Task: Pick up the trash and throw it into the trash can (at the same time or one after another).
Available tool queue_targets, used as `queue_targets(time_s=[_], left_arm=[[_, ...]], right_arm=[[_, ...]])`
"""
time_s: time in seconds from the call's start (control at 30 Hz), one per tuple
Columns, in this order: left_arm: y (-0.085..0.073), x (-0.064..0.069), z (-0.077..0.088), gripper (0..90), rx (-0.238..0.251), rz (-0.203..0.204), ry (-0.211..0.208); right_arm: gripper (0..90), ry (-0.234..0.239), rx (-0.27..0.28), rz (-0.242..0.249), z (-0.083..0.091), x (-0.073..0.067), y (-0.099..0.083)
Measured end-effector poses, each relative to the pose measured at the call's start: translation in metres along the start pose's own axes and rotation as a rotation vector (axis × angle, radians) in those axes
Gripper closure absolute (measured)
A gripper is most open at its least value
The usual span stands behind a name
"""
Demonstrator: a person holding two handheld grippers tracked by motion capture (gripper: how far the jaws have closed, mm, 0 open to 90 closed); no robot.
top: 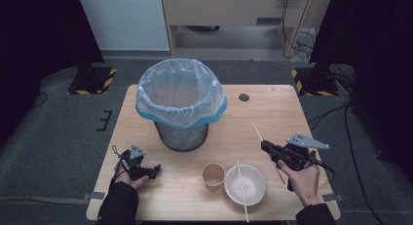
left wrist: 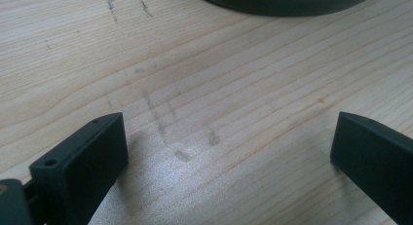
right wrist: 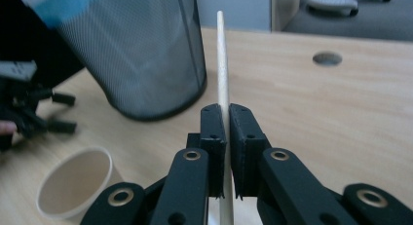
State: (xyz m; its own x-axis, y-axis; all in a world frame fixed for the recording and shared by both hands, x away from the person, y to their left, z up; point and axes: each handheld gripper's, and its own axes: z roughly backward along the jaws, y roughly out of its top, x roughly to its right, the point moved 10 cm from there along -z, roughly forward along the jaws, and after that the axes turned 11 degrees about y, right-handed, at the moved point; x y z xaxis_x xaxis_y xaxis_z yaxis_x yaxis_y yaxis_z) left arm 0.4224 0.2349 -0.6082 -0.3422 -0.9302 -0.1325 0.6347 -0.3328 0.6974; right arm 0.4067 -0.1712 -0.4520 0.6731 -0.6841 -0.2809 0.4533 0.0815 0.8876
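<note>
My right gripper (top: 266,146) is shut on a wooden chopstick (right wrist: 223,69), held above the table at the right; the stick (top: 258,133) pokes out past the jaws and back under the hand. A second chopstick (top: 241,187) lies across a white bowl (top: 253,192) near the front edge. A paper cup (top: 213,176) stands left of the bowl, and the paper cup (right wrist: 73,185) sits low on the left in the right gripper view. My left gripper (top: 155,170) rests on the table at the front left, open, with bare wood between its fingers (left wrist: 80,164).
A black mesh waste bin (top: 181,104) lined with a clear and blue bag stands at the table's middle back; the bin (right wrist: 139,54) looms left of the held chopstick. A round cable hole (top: 244,97) lies at the back right of the table (top: 272,113).
</note>
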Motion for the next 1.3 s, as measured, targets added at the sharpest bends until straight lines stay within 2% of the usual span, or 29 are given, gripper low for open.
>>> queue_targets(time_s=[0.37,0.7,1.3], left_arm=[[0.0,0.0,0.0,0.0,0.0,0.0,0.0],[0.0,0.0,0.0,0.0,0.0,0.0,0.0],[0.0,0.0,0.0,0.0,0.001,0.001,0.002]], right_arm=[[85.5,0.049,0.176,0.005,0.005,-0.007,0.068],[85.5,0.084,0.292,0.033,0.005,-0.02,0.123],[85.6,0.133,0.389,0.098,-0.017,-0.052,0.197]])
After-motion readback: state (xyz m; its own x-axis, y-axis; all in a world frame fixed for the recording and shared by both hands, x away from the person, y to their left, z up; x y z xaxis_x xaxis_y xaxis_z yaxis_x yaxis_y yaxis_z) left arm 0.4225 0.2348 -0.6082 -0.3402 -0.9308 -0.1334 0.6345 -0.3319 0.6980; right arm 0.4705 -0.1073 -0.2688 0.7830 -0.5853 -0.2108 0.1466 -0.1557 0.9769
